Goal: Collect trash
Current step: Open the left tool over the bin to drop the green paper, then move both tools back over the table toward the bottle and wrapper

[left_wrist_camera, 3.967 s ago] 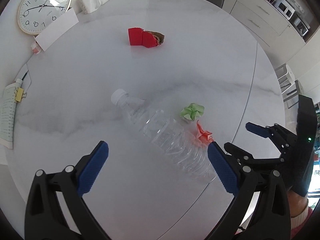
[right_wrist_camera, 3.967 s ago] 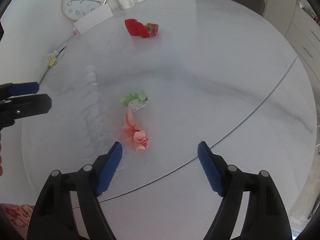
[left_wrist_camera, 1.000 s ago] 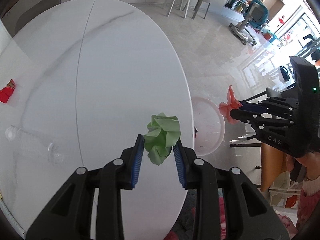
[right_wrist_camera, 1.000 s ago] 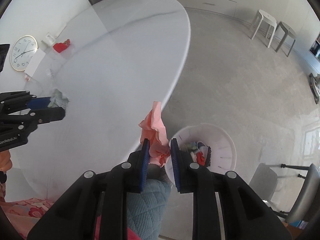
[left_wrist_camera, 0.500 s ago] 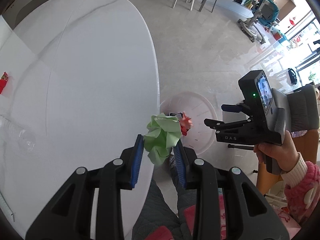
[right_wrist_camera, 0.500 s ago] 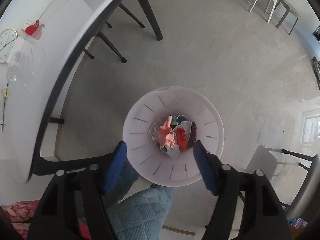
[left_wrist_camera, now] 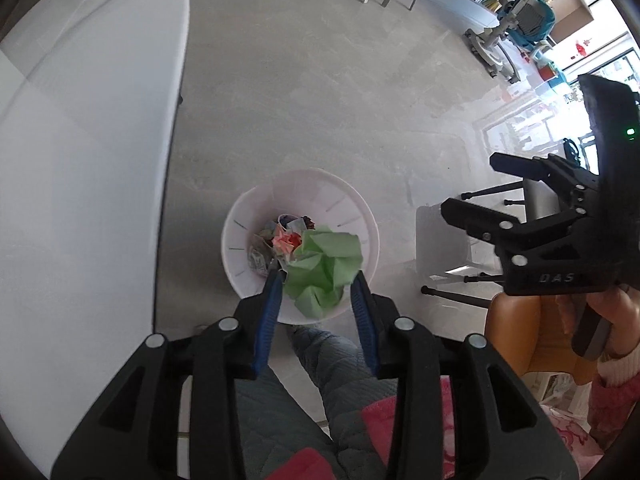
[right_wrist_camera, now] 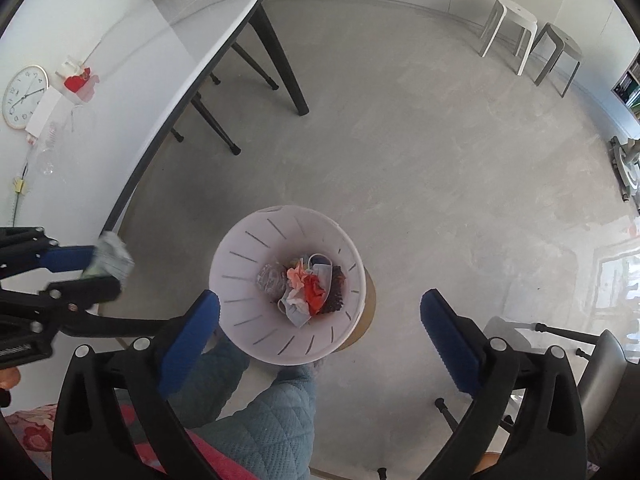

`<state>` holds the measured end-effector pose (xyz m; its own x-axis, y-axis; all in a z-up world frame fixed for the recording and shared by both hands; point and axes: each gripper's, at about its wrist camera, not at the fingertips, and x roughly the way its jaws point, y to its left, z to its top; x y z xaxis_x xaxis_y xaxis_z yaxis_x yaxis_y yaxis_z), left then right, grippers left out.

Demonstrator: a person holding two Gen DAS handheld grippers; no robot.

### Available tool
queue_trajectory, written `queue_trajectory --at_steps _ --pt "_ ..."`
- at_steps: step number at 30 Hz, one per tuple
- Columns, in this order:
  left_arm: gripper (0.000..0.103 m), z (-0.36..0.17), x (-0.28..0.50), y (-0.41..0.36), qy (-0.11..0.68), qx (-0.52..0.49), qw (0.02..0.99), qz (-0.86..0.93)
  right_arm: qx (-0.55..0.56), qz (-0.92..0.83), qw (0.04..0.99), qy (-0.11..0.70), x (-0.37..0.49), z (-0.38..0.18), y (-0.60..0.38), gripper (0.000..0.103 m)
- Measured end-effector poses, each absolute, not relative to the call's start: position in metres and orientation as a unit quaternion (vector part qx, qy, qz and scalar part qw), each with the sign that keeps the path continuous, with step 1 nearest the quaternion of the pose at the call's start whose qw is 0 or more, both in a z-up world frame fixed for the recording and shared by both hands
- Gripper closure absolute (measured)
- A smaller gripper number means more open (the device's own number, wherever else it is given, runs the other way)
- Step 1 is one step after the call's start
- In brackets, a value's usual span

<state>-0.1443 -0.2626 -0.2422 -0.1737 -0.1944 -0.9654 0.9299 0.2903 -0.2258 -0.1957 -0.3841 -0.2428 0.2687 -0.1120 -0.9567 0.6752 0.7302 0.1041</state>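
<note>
desk: seen at far left of the left wrist view; clear bottle and red scrap are left lying on it.
left hand-held gripper: jaws have just been opening; green paper wad is seen between the pads, apparently slack, not yet dropped.
white bin: on the floor beside the desk, directly below the wad; pink paper is already inside.
release: wad is best kept centred over the bin mouth until fully freed.
right hand-held gripper: jaws spread wide, nothing is held.
</note>
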Motion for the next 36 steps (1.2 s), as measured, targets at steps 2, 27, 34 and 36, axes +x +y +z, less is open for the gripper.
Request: queue_trajectory --at_steps 2,27,34,36 --pt "0.044 -0.246 -0.152 -0.266 0.576 0.319 0.56 -0.502 0.256 -0.266 0.757 0.539 -0.205 -0.235 -0.386 0.003" --pt "0.008 -0.119 -0.016 -0.147 0.527 0.171 0.752 -0.358 0.235 -0.206 0.831 0.461 -0.081 -0.15 -0.342 0.003" --pt "0.008 -0.111 0.053 -0.098 0.532 0.144 0.771 -0.32 0.216 -0.186 0.852 0.439 0.01 -0.135 -0.303 0.003" --pt "0.008 -0.112 0.072 -0.087 0.537 0.134 0.772 -0.312 0.211 -0.182 0.856 0.436 0.033 -0.132 -0.292 0.003"
